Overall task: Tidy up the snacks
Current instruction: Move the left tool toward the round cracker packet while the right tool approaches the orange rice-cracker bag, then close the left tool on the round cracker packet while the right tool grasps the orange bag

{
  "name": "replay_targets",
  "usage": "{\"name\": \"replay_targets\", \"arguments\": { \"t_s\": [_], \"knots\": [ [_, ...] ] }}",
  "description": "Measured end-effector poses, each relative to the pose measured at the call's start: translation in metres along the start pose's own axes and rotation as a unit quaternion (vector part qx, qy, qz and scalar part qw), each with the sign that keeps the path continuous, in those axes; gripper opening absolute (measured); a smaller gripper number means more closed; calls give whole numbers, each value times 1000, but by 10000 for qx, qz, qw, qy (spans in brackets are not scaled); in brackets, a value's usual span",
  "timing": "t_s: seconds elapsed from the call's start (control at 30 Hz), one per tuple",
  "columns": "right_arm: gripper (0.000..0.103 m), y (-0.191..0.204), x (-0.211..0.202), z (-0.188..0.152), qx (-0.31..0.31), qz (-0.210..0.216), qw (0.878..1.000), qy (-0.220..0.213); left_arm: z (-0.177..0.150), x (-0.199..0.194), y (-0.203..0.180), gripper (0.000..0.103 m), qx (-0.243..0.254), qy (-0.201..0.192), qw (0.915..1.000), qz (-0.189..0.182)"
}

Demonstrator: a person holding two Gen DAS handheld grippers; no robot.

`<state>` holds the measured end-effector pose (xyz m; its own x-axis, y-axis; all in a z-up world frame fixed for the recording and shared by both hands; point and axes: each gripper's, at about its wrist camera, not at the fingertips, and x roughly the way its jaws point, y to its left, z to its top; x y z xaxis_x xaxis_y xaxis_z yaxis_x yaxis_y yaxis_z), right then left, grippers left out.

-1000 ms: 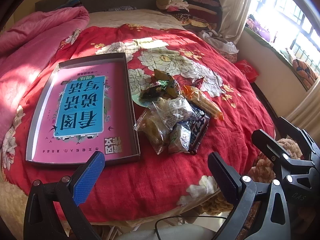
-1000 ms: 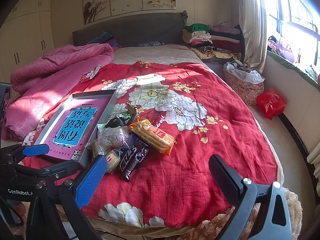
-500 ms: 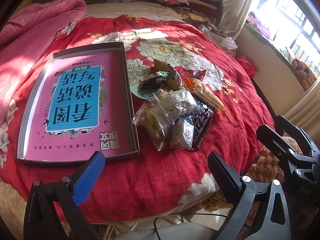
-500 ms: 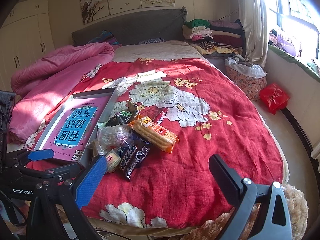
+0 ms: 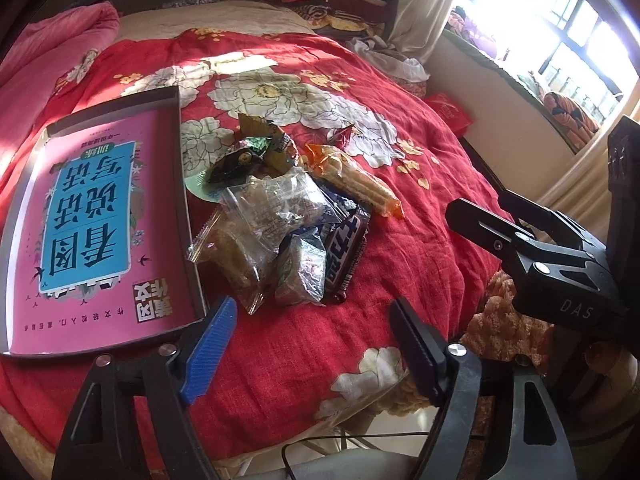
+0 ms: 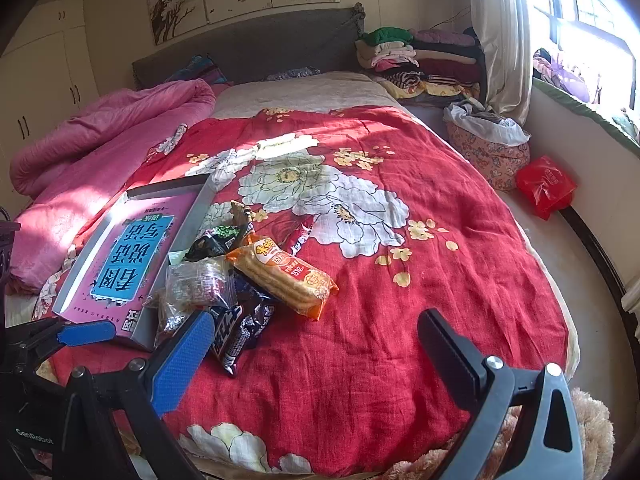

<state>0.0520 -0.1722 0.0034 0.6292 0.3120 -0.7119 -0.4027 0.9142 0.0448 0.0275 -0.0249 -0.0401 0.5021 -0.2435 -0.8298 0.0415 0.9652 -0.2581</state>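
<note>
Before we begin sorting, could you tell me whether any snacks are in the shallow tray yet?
None yet. The tray shows only its pink printed bottom, and the snack pile lies on the red bedspread beside it.

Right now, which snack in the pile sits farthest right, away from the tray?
The orange biscuit sleeve. It lies on the pile's right edge, long and orange with stacked crackers showing; the clear bags and dark chocolate bar sit nearer the tray.
</note>
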Motion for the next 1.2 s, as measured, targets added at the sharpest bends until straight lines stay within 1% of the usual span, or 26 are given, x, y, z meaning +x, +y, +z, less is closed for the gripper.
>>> {"name": "replay_targets", "arguments": {
  "t_s": [0.07, 0.17, 0.2, 0.27, 0.3, 0.4, 0.47, 0.6, 0.67, 0.77, 0.87, 1.0, 1.07, 1.2],
  "knots": [
    [103, -2, 8, 2, -73, 26, 9999, 111, 1, 6, 0, 67, 8, 97, 9999, -51],
    [103, -1, 20, 4, -211, 81, 9993, 294, 4, 14, 2, 57, 60, 183, 9998, -65],
    [103, 0, 23, 5, -258, 101, 9990, 342, 5, 14, 2, 53, 96, 179, 9998, -59],
    [103, 2, 29, 6, -344, 171, 9984, 407, 6, 15, 2, 49, 157, 166, 9997, -55],
    [103, 2, 32, 7, -385, 202, 9981, 434, 7, 16, 2, 45, 164, 176, 9997, -81],
    [103, 5, 39, 9, -527, 214, 9972, 495, 10, 17, 2, 39, 199, 176, 9995, -194],
    [103, 6, 43, 10, -639, 171, 9964, 531, 12, 17, -1, 36, 310, 146, 9993, -175],
    [103, 4, 48, 14, -711, 108, 9959, 545, 15, 23, -3, 30, 410, 225, 9988, -165],
    [103, 2, 49, 15, -691, 135, 9960, 542, 16, 28, -3, 28, 416, 273, 9987, -138],
    [103, -1, 50, 17, -674, 142, 9962, 527, 17, 34, -1, 28, 413, 340, 9986, -53],
    [103, -4, 53, 19, -688, 168, 9960, 541, 15, 41, 2, 28, 404, 448, 9981, 103],
    [103, -2, 63, 21, -870, 252, 9937, 666, 14, 47, 4, 30, 343, 533, 9979, 122],
    [103, 1, 72, 21, -998, 256, 9913, 818, 15, 49, 4, 31, 353, 540, 9978, 160],
    [99, 6, 89, 21, -1292, 23, 9867, 989, 15, 53, 6, 33, 287, 576, 9978, 186]
  ]
}}
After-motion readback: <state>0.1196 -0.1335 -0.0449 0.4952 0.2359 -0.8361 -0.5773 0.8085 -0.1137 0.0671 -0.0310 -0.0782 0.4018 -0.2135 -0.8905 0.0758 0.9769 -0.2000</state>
